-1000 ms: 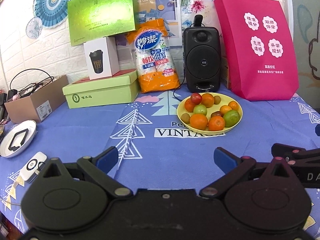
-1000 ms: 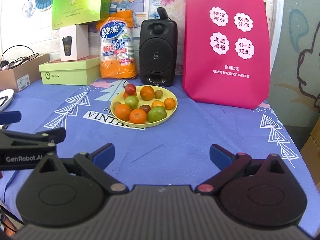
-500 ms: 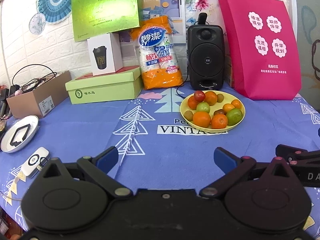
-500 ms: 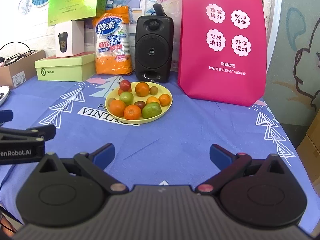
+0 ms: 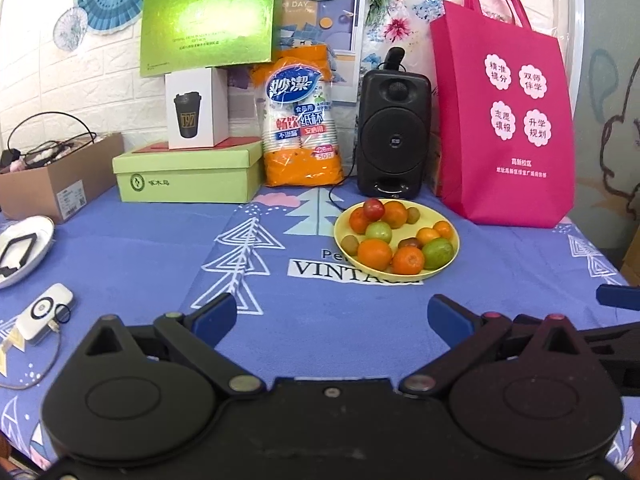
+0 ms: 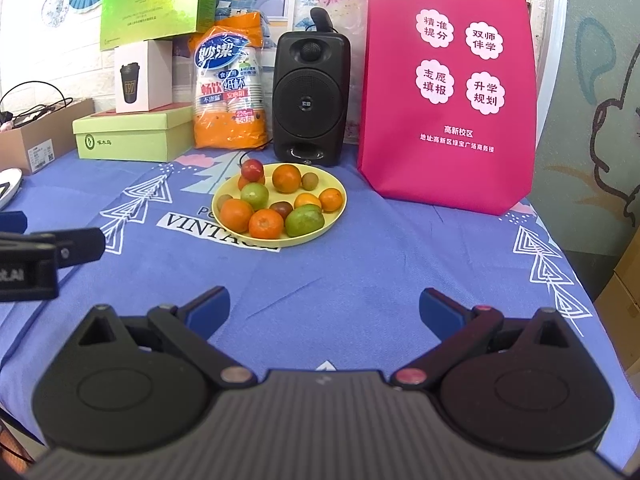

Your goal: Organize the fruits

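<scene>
A yellow plate [image 5: 454, 258] [image 6: 338, 216] holds several fruits: oranges [image 5: 374, 254] [image 6: 286, 178], green fruits [image 5: 438, 253] [image 6: 304, 221], a red one [image 5: 373, 209] [image 6: 252, 169] and small brown ones. It sits on the blue cloth in front of a black speaker. My left gripper [image 5: 332, 316] is open and empty, well short of the plate. My right gripper [image 6: 325, 309] is open and empty, also short of the plate. Each gripper shows at the edge of the other's view.
Behind the plate stand a black speaker [image 5: 394, 132], a pink bag [image 5: 504, 120], a paper-cup pack [image 5: 302, 120] and green boxes [image 5: 188, 174]. A cardboard box [image 5: 52, 178], a white dish [image 5: 24, 248] and a small white device [image 5: 44, 312] lie at the left.
Both grippers have tilted or drawn back slightly, so the plate sits a little lower in both views. Both stay open and empty.
</scene>
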`<state>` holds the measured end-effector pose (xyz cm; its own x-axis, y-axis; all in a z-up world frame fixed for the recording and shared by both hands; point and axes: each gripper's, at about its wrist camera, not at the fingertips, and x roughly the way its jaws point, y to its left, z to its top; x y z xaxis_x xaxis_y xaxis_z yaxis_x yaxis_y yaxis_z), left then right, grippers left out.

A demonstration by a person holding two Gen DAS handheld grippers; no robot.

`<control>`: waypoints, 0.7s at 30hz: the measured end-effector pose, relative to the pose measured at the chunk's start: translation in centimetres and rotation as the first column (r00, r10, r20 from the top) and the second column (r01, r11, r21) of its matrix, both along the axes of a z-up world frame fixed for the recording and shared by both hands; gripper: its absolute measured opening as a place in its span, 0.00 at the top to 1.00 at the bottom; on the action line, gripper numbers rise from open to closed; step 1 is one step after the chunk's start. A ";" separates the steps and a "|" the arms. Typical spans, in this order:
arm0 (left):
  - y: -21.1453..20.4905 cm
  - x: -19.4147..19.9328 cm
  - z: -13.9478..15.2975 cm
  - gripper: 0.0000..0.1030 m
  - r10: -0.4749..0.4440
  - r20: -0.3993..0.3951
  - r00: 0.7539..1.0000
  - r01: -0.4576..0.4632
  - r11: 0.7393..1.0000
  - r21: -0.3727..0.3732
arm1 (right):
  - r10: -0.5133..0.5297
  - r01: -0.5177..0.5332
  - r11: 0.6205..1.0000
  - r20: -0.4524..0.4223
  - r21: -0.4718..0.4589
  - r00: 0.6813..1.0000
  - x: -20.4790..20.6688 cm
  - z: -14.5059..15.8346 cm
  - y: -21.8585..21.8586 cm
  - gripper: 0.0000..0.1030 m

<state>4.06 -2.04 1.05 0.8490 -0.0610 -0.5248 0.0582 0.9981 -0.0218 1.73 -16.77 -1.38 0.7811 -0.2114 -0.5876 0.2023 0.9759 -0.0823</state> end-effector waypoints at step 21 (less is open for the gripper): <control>-2.3 -1.0 0.2 0.00 0.012 0.021 1.000 -0.015 0.989 0.150 | 0.010 -0.010 1.000 0.000 -0.010 1.000 -0.1 0.0 0.1 0.00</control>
